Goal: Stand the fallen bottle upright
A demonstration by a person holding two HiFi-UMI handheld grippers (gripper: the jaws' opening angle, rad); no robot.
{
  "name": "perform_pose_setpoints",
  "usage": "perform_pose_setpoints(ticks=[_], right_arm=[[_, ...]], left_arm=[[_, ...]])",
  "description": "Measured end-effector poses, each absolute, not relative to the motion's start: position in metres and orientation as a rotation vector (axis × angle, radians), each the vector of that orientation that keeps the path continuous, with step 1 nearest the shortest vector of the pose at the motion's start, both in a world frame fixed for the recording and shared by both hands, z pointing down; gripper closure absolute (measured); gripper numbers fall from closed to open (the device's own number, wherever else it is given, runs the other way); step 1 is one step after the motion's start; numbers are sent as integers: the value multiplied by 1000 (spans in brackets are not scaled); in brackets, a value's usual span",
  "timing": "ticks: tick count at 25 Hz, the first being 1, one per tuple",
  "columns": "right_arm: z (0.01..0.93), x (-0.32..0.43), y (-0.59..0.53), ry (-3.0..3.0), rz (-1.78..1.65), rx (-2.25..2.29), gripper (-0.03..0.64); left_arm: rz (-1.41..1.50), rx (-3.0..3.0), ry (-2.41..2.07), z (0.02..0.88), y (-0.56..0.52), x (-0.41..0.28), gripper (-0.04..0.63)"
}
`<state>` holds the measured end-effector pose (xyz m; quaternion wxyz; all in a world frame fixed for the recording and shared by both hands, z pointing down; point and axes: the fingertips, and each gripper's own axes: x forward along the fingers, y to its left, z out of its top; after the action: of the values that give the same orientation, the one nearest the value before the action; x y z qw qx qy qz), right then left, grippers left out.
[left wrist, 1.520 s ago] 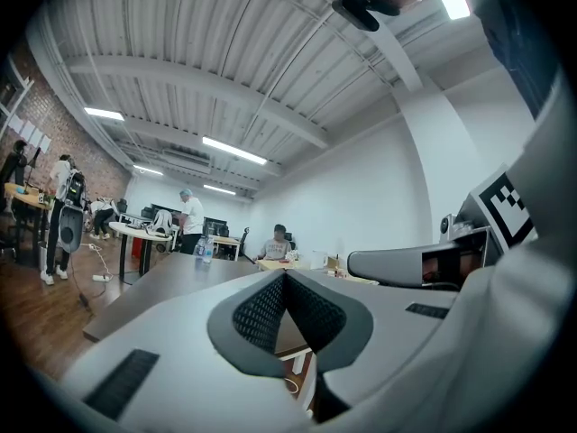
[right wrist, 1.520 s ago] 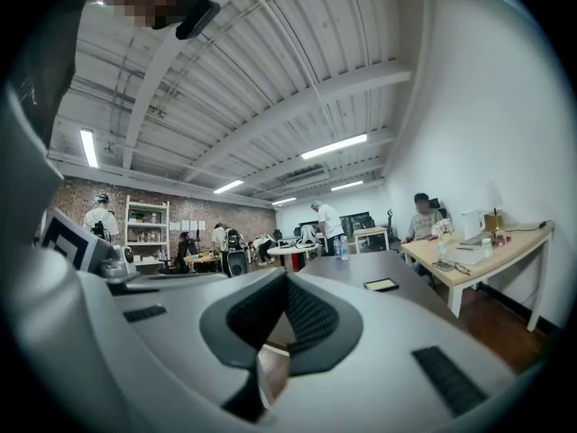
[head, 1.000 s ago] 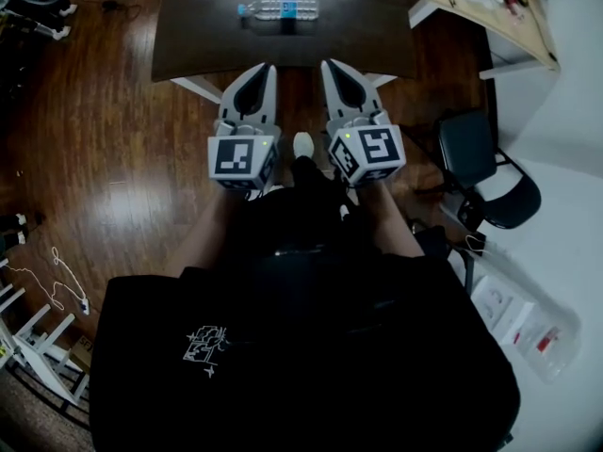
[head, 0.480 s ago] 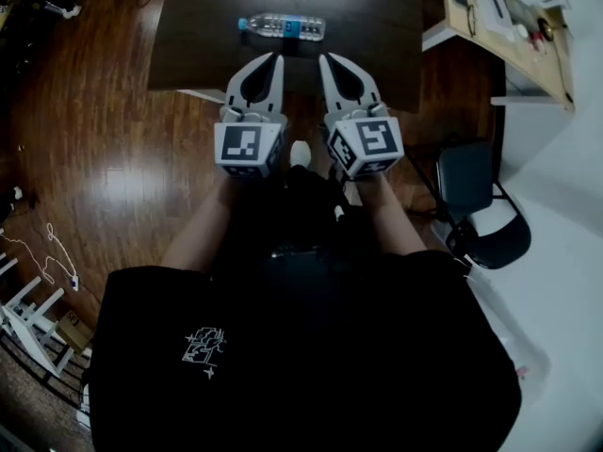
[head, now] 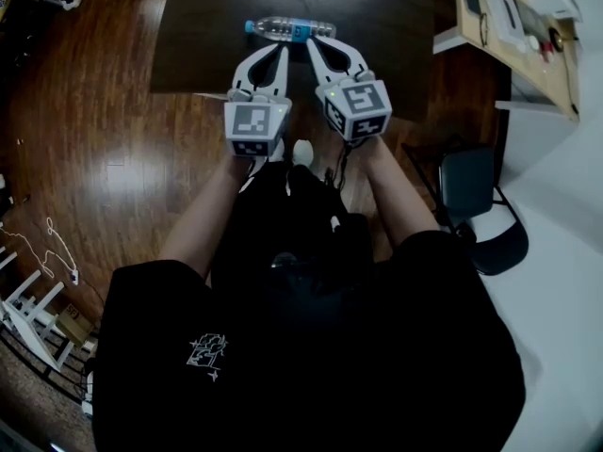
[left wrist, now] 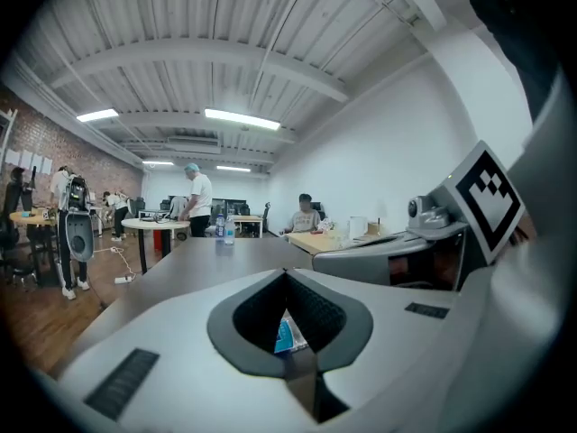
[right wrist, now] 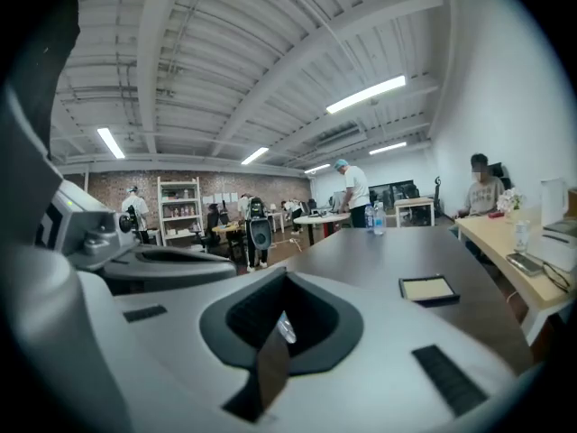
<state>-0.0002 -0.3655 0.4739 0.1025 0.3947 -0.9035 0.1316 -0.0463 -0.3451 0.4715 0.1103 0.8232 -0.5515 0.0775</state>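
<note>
Clear plastic bottle [head: 290,29] lies on its side on the dark worktop [head: 203,36], blue cap at the left in the head view. Left gripper [head: 281,49] and right gripper [head: 315,41]: jaws closed, nothing held (tips close beside bottle, contact unclear)

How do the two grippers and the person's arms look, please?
The left gripper and right gripper are light grey, with curved jaws lined by dark ribbed pads. Each carries a white cube with black square markers. The person wears a black short-sleeved shirt.
</note>
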Motion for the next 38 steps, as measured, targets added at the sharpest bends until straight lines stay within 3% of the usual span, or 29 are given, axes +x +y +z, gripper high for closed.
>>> perform_pose_setpoints(ticks=[6, 13, 22, 38], right_arm=[[536, -34, -406, -2525, 213, 858, 592], [578, -62, -416, -2404, 51, 500, 391], [625, -67, -423, -2119, -215, 207, 308], [663, -68, -430, -1912, -267, 136, 318]], left_arm=[[298, 2386, -1605, 503, -374, -62, 595], [313, 2367, -1596, 515, -381, -69, 595], [318, 2380, -1599, 514, -385, -74, 595], [331, 2330, -1593, 524, -385, -87, 595]])
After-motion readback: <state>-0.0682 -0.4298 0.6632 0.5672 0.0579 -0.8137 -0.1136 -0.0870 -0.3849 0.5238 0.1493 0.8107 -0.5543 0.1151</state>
